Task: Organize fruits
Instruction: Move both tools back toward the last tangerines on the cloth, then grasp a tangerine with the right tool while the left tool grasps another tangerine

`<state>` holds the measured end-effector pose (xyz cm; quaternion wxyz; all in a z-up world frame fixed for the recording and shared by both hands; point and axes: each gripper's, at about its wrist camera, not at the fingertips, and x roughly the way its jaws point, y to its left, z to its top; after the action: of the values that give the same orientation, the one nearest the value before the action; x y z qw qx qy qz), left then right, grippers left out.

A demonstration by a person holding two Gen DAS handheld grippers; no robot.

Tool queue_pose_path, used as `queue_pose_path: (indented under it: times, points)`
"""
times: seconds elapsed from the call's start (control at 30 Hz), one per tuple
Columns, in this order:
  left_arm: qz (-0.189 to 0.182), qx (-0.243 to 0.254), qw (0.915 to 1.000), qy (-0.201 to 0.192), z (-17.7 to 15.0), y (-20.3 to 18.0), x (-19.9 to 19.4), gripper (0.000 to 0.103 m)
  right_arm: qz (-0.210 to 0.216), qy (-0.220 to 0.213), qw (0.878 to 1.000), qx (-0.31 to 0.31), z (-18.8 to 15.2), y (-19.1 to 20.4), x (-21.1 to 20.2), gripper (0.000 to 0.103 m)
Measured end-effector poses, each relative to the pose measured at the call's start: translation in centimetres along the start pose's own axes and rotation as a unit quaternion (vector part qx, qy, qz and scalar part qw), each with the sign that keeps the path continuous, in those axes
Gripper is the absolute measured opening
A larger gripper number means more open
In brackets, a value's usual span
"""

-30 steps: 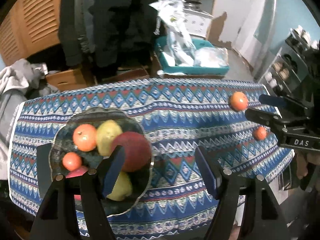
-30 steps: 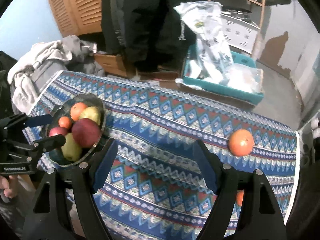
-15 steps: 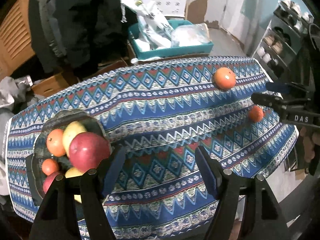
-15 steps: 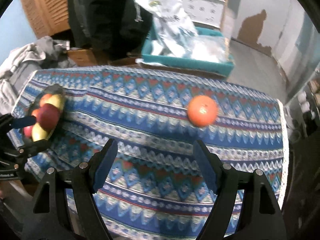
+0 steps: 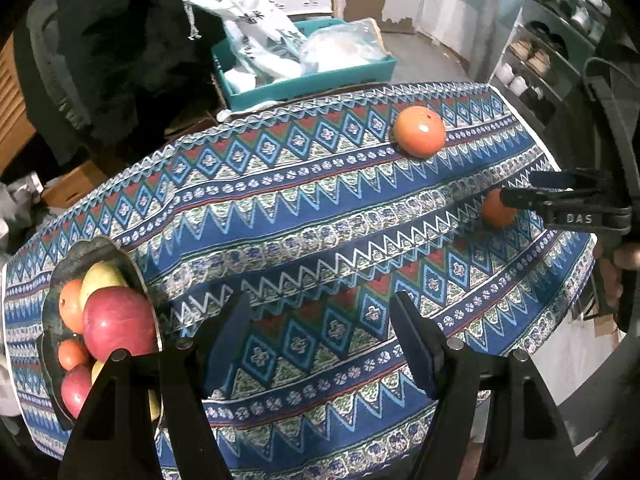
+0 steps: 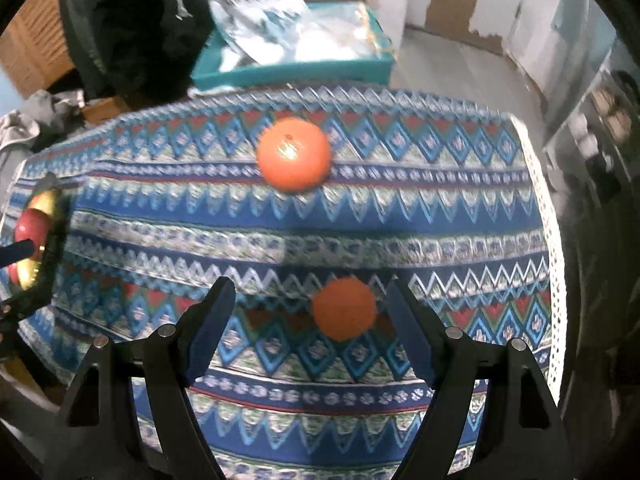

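Note:
A dark glass bowl (image 5: 72, 256) at the table's left end holds a red apple (image 5: 118, 322), pears and small oranges. My left gripper (image 5: 320, 344) hangs open over the patterned cloth (image 5: 320, 220) just right of the bowl, with nothing between its fingers. A large orange (image 6: 294, 155) lies near the far right of the table. A small orange (image 6: 344, 309) lies on the cloth between the fingers of my open right gripper (image 6: 310, 320), closer to the right finger, and the pads stay off it. In the left wrist view the right gripper (image 5: 518, 190) partly hides this small orange (image 5: 496, 210).
Behind the table stands a teal crate (image 5: 312, 76) stuffed with plastic bags, beside dark hanging clothes. A shelf with cups (image 5: 560, 40) stands to the right. The table's right edge (image 6: 548, 220) is close to the small orange. A hand (image 5: 616, 268) holds the right gripper.
Both grippers have moved right and down. The bowl has slid toward the left edge of both views. The small orange now sits between the right gripper's fingers.

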<state>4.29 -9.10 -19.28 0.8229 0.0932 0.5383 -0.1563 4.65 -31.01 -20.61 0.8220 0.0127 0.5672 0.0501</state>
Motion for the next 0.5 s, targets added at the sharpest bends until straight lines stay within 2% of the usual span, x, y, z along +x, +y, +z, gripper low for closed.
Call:
queue_pose_path:
  times: [0.23, 0.5]
  points:
    - [-0.004, -0.002, 0.9999, 0.012, 0.5, -0.7, 1.8, 0.074, 0.002, 0.029, 1.0, 0.002, -0.9, -1.3, 2.9, 0.078]
    - [-0.001, -0.008, 0.9995, 0.03, 0.6, -0.8, 3.7, 0.074, 0.005, 0.041, 0.999, 0.001, -1.3, -1.8, 5.0, 0.078]
